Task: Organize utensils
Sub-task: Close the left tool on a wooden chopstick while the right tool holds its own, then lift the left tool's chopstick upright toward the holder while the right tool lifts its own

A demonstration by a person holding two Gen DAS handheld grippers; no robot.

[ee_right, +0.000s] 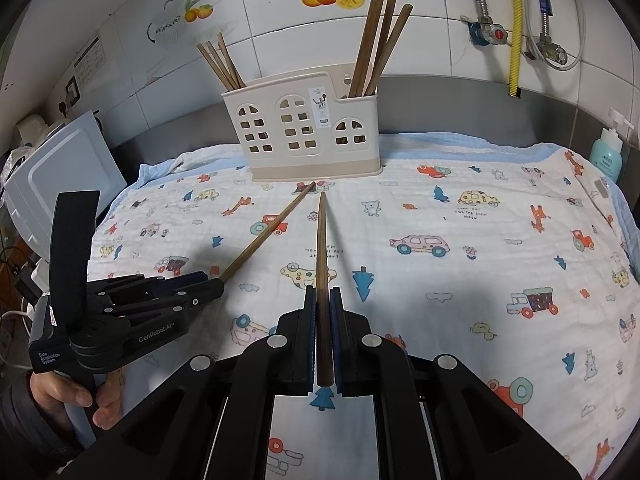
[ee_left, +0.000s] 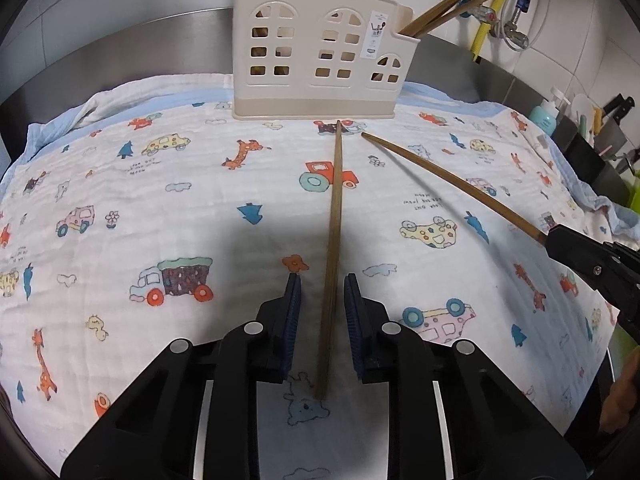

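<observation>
Between open left jaws: chopstick (ee_left: 334, 248) (untouched); right clamped.

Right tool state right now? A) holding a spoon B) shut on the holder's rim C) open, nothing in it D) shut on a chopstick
D: the right tool has both pads pressed against a wooden chopstick whose tip points at the cream holder; the left tool is open around the other chopstick.

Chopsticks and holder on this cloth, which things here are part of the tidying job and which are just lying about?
Part of the job:
- right gripper shut on chopstick
- left gripper open around second chopstick
- utensil holder, chopsticks already in both end compartments

Just lying about:
- patterned cloth
- teal bottle
- wall hoses
</observation>
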